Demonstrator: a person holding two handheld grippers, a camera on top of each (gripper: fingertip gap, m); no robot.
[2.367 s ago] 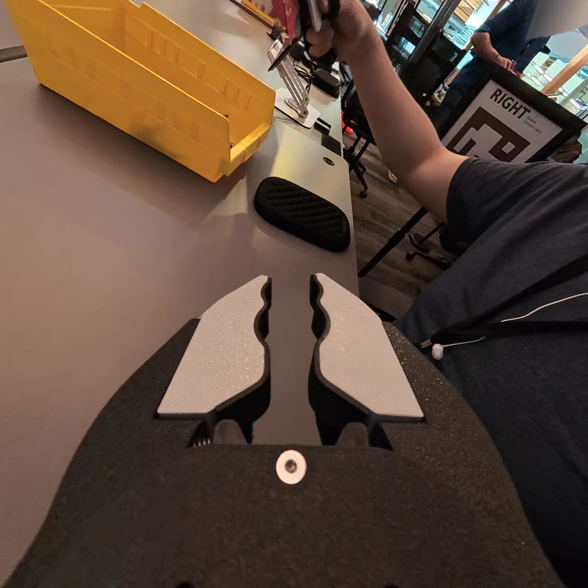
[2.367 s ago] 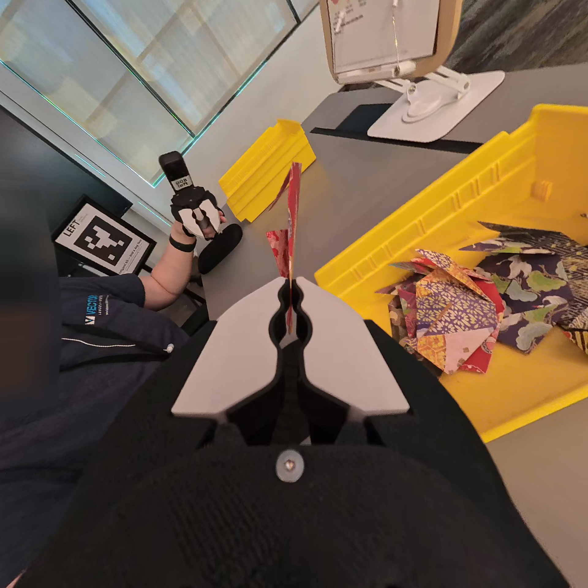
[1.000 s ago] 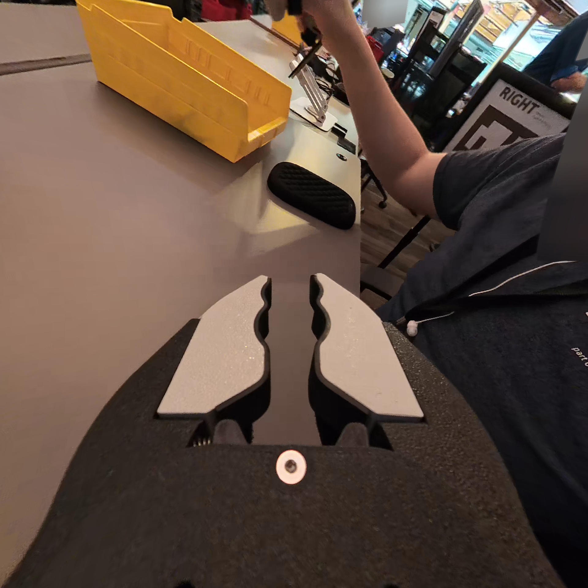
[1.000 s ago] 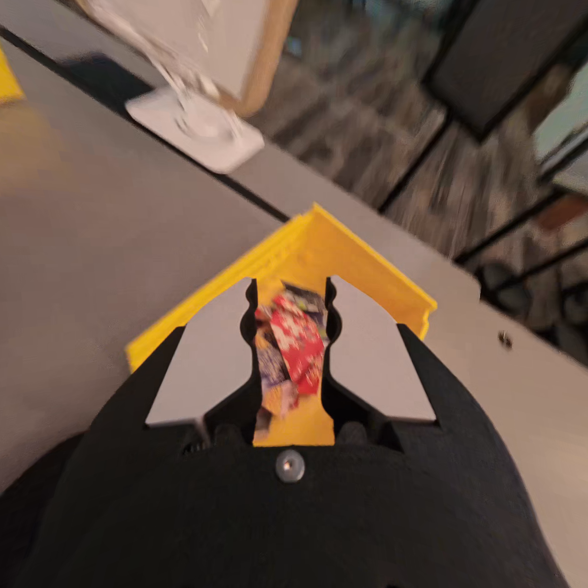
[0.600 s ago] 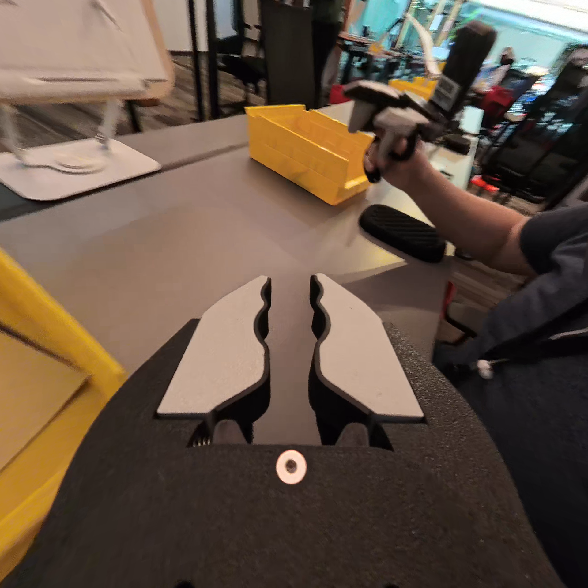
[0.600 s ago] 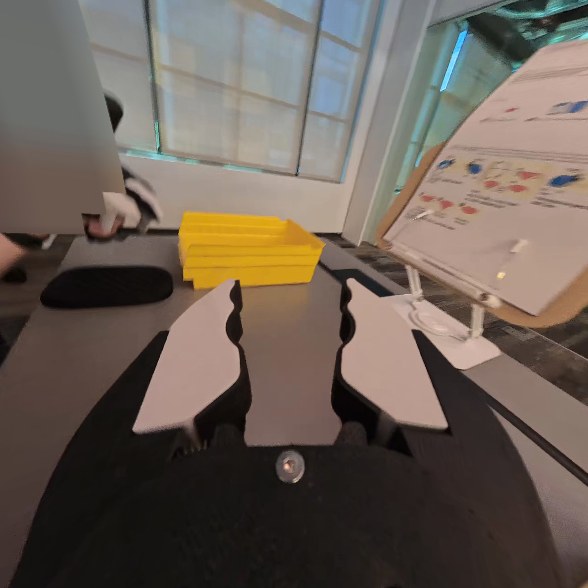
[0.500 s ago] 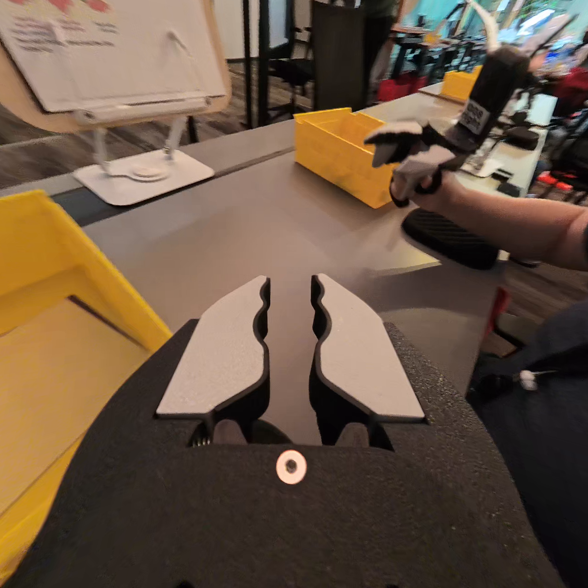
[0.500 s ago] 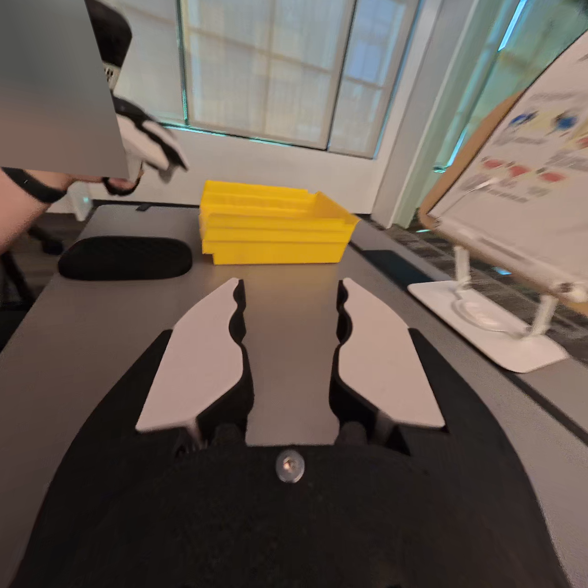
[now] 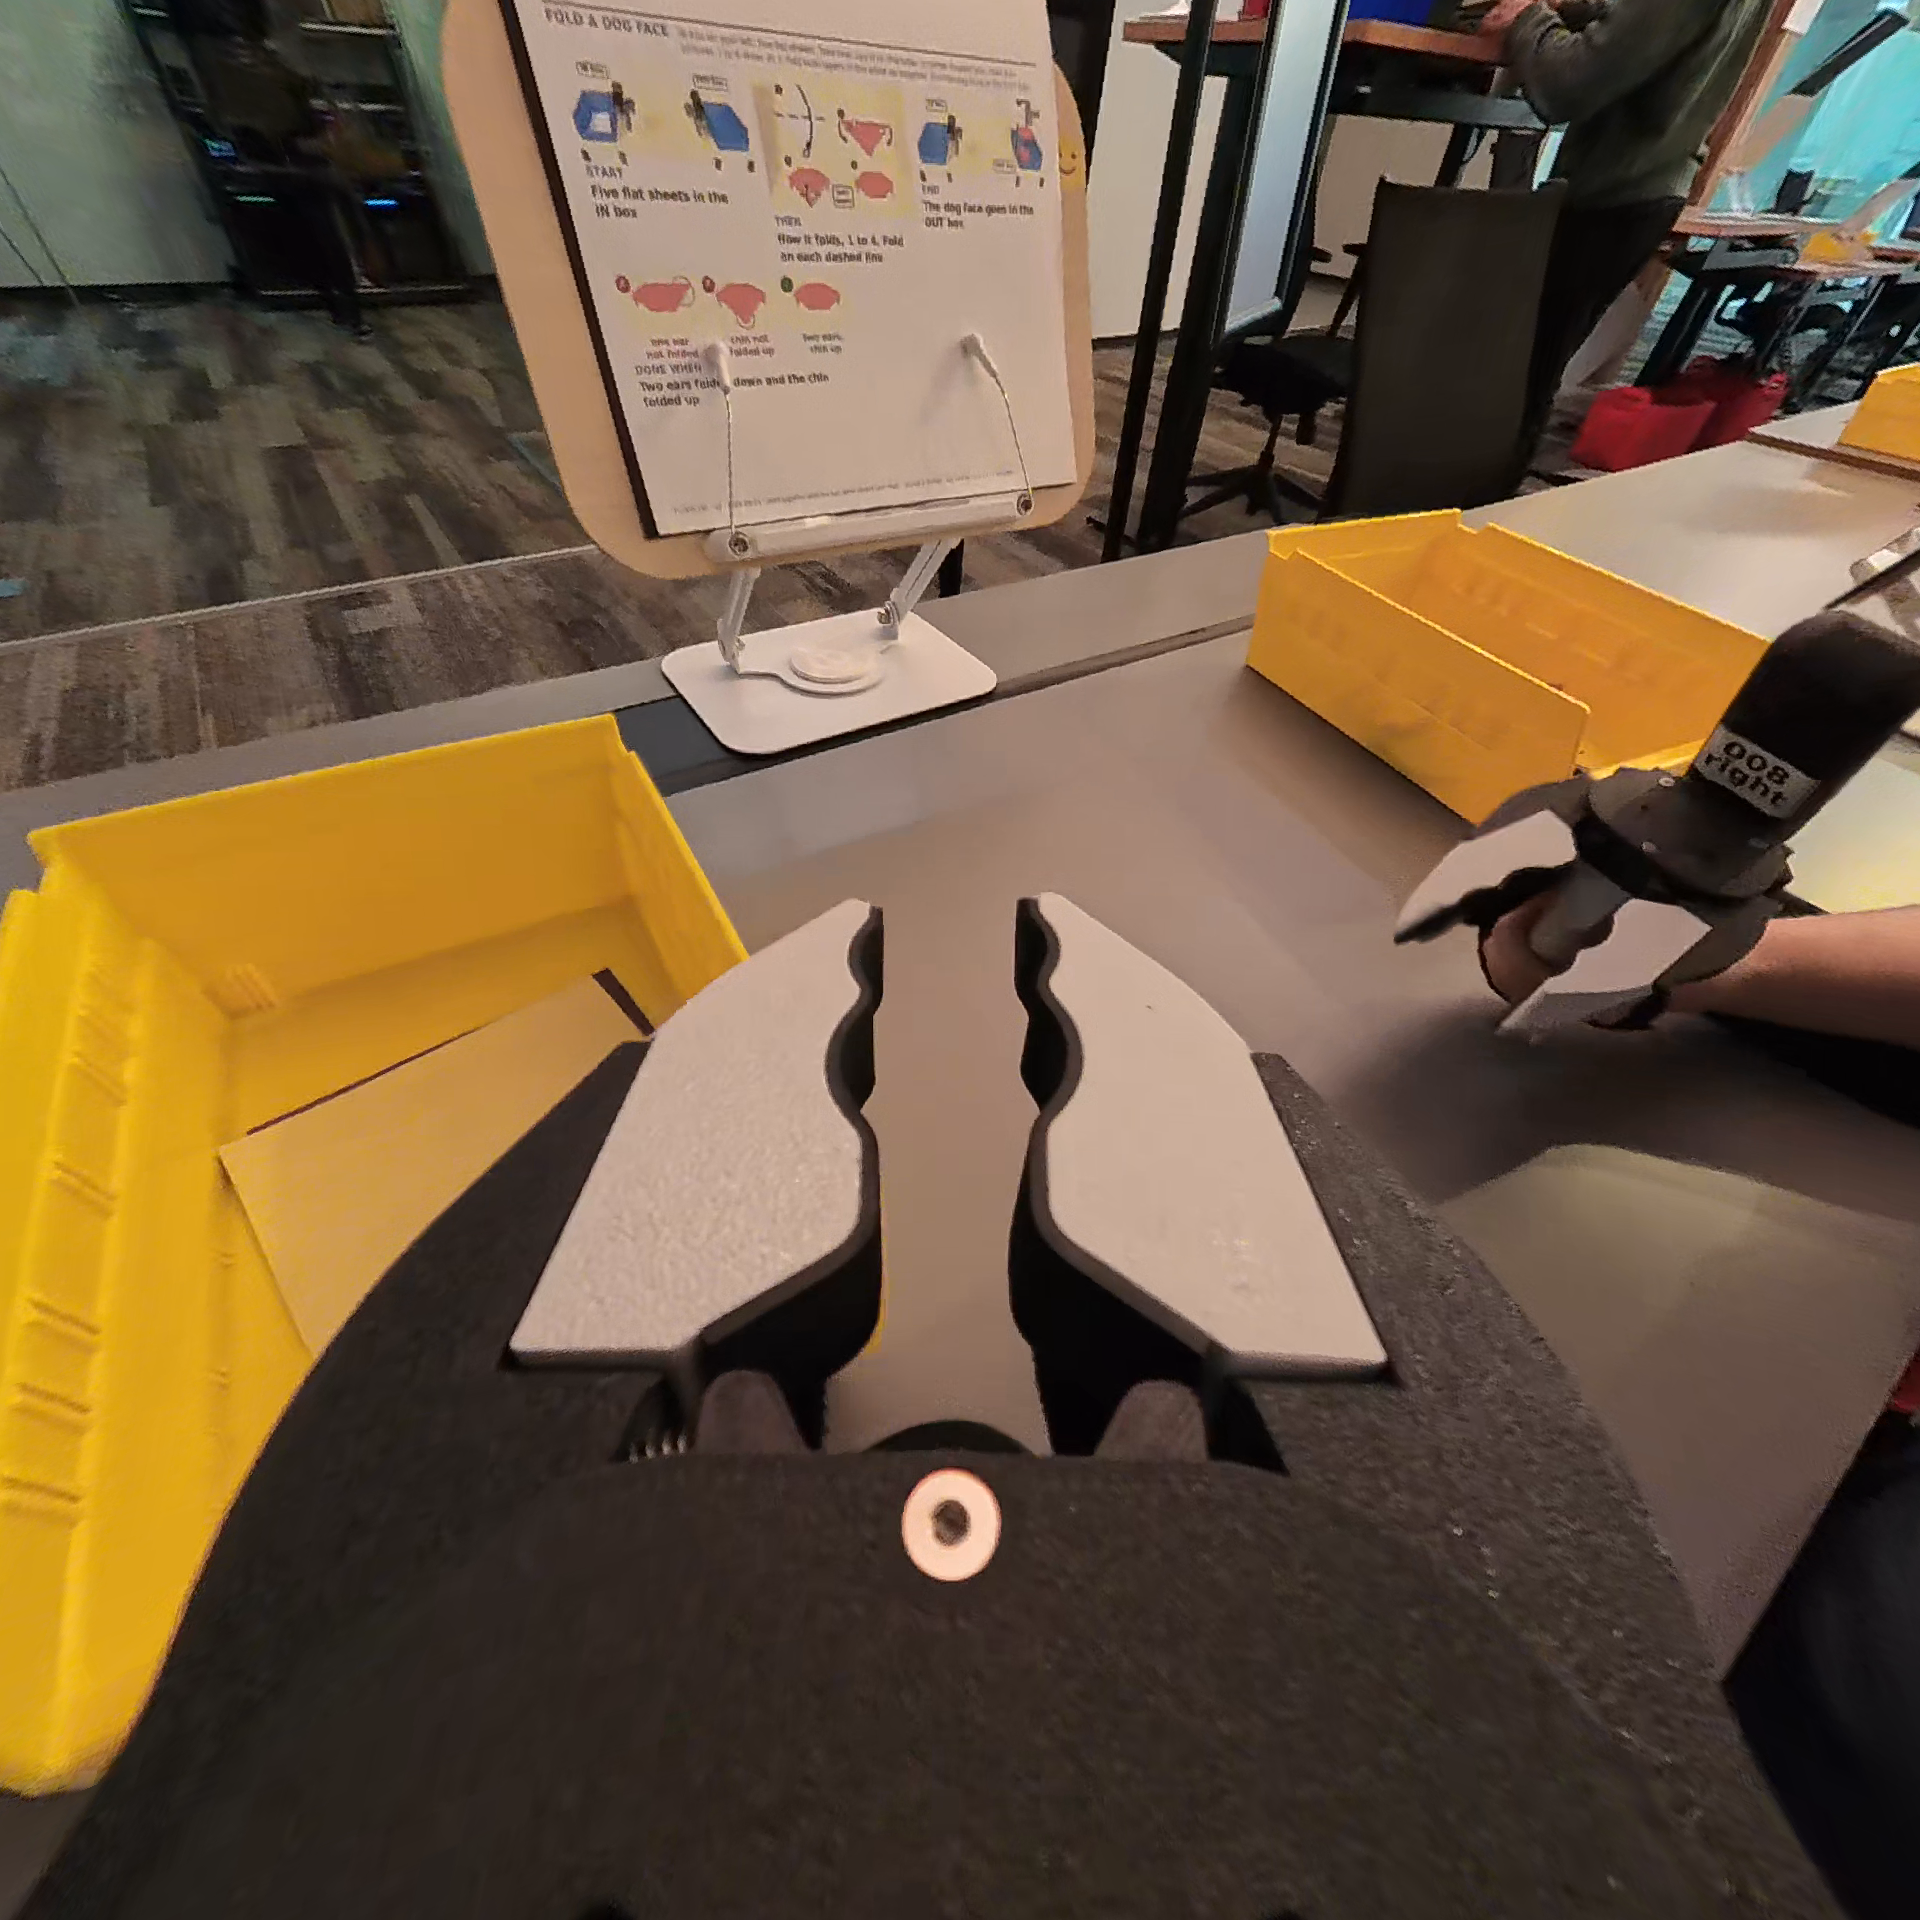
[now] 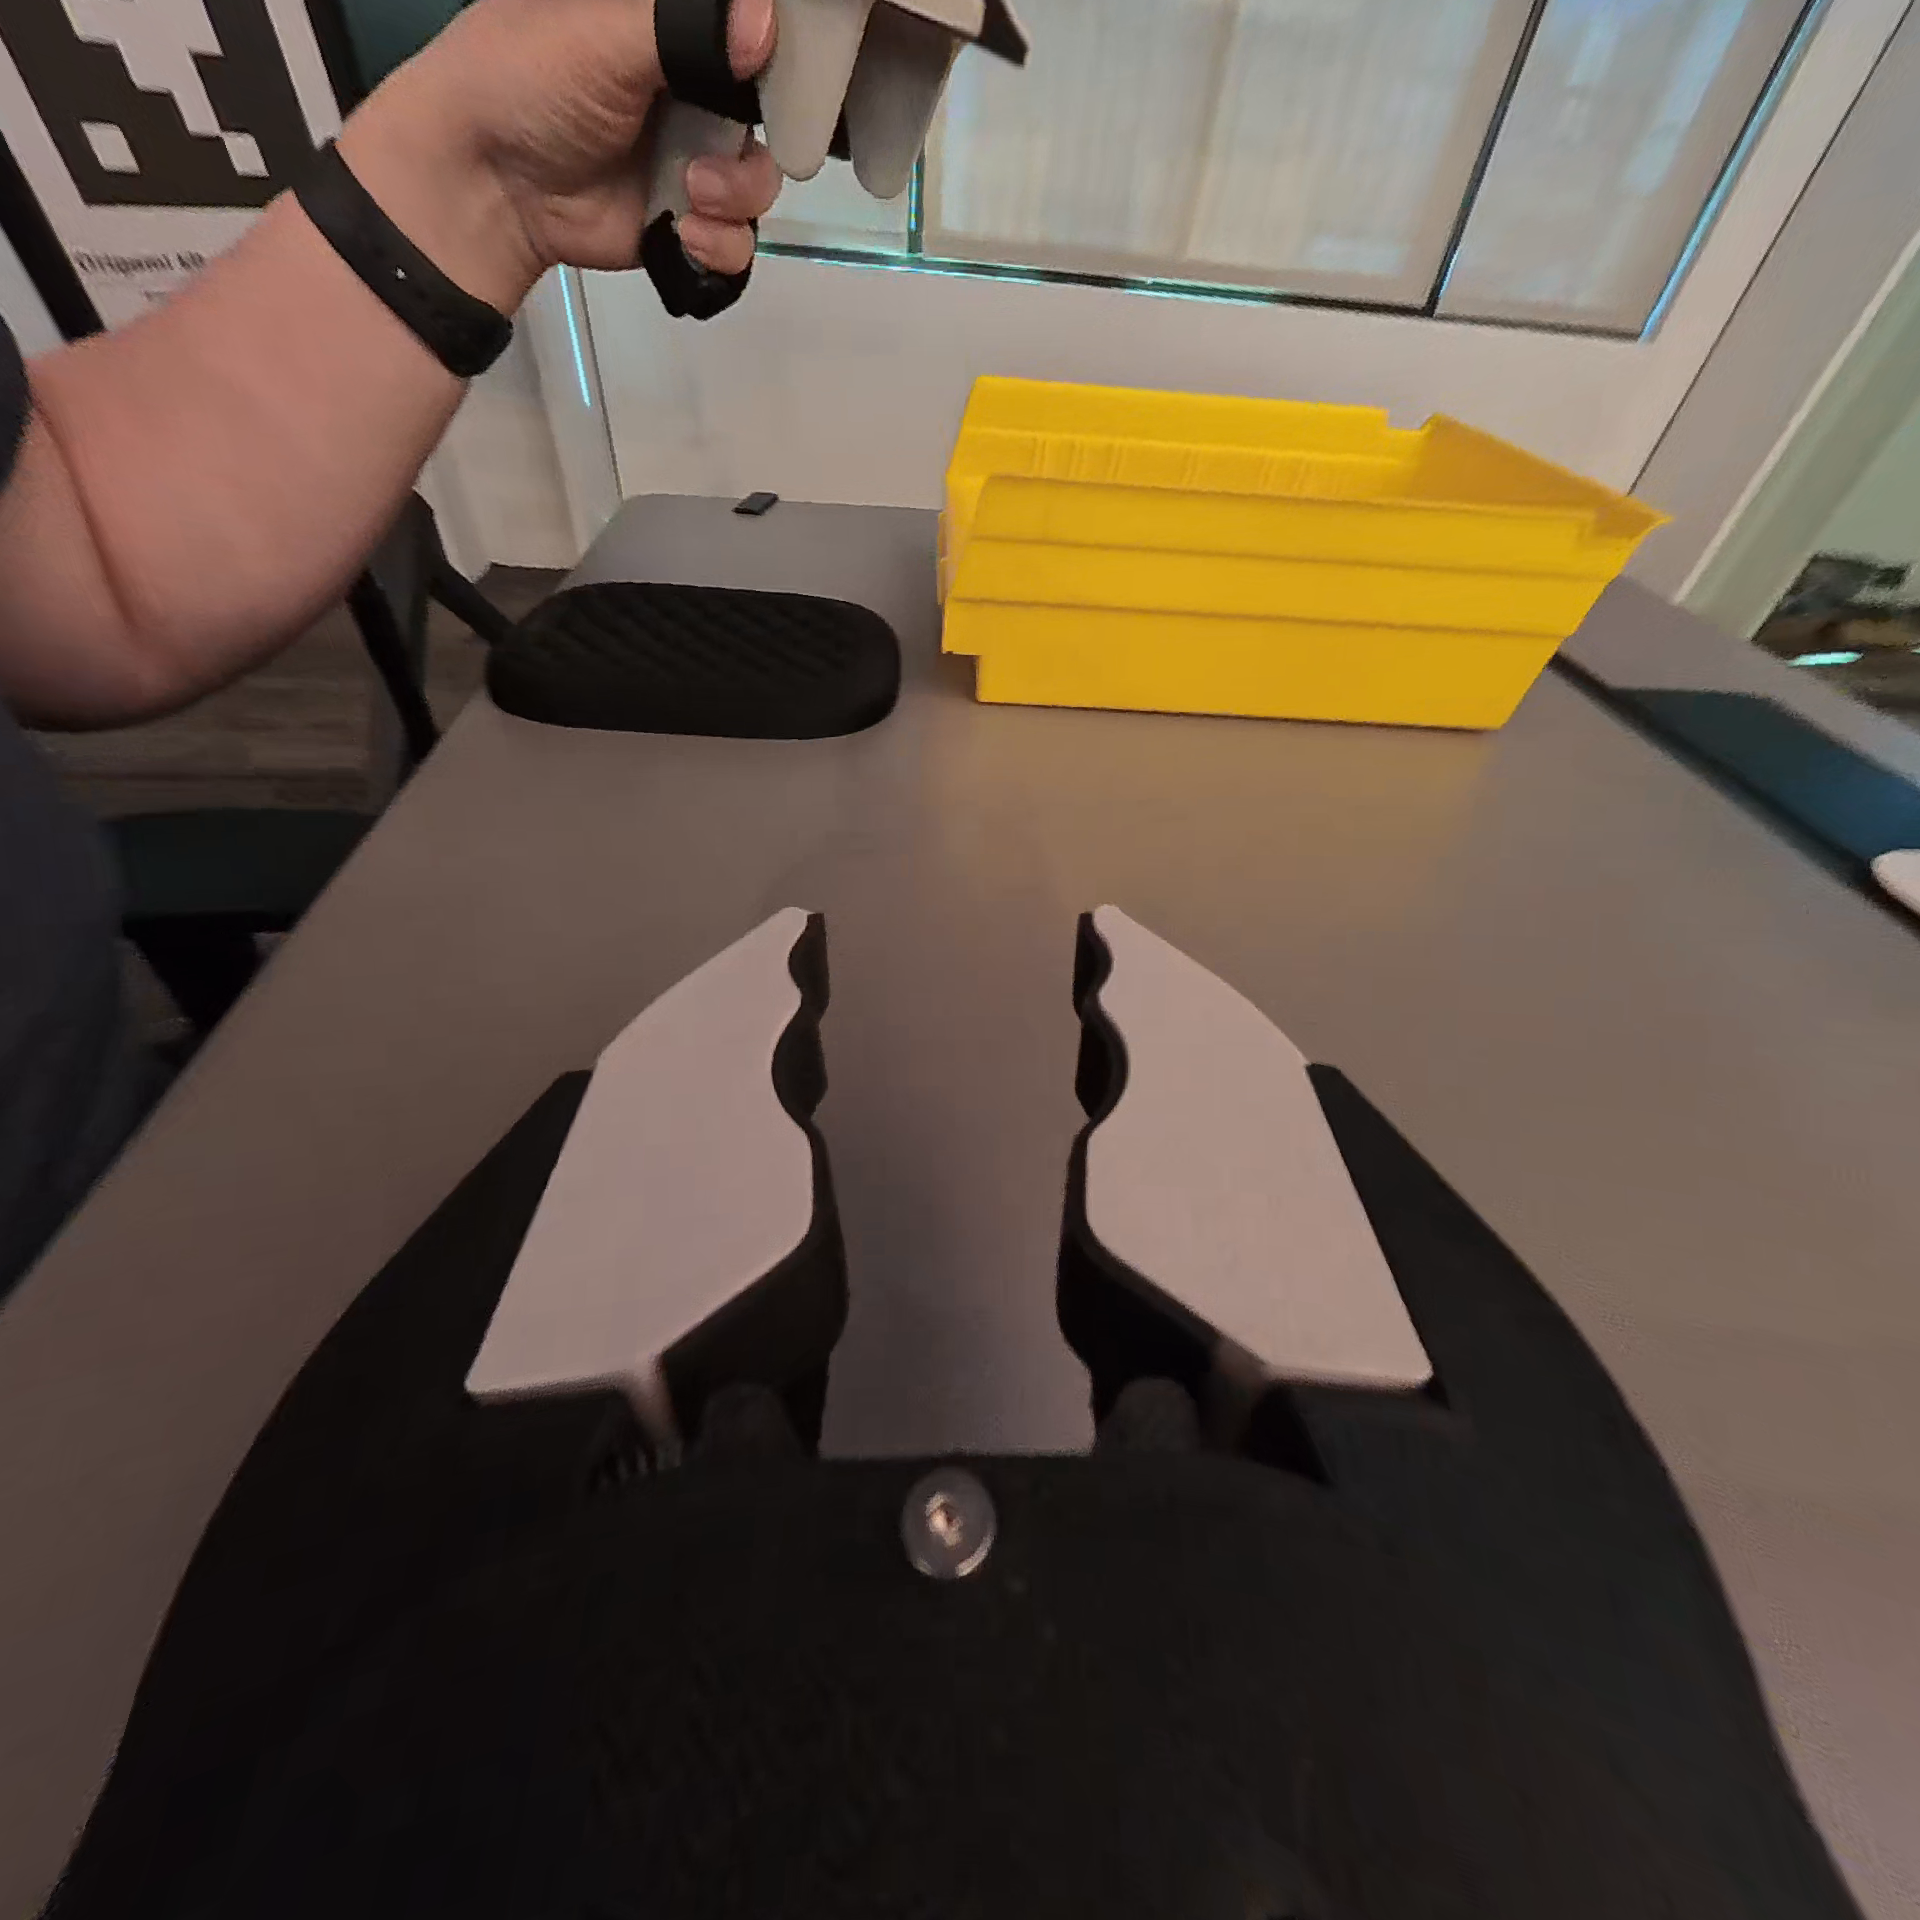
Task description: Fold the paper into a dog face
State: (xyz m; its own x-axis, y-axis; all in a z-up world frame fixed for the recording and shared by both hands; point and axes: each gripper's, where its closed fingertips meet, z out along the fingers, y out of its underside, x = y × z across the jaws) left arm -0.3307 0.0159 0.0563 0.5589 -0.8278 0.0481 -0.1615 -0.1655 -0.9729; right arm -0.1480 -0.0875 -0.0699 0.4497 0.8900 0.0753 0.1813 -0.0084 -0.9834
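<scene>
Since a moment ago the right gripper (image 10: 951,914) has let go of the red folded paper and swung away from the bin of finished pieces; it now hovers low over the bare grey table (image 10: 1299,852), fingers apart and empty. The left gripper (image 9: 948,902) has turned from the table edge to face the instruction stand, its fingers also parted with nothing between them.

Largest on the table are two yellow bins. In the left wrist view, one yellow bin (image 9: 343,862) sits at about nine o'clock from the left gripper, just beside it, and holds a stack of flat paper (image 9: 416,1143), tan side up with a dark edge showing underneath. The other yellow bin (image 9: 1455,665) stands at about two o'clock, well apart, its contents hidden from here. At twelve o'clock the instruction board (image 9: 790,260) stands on a white base (image 9: 831,675) at the table's far edge. In the right wrist view a black padded rest (image 10: 691,670) lies at eleven o'clock, just left of the paper bin (image 10: 1247,582). The person's hand (image 10: 582,135) holds the left gripper up at ten o'clock.
</scene>
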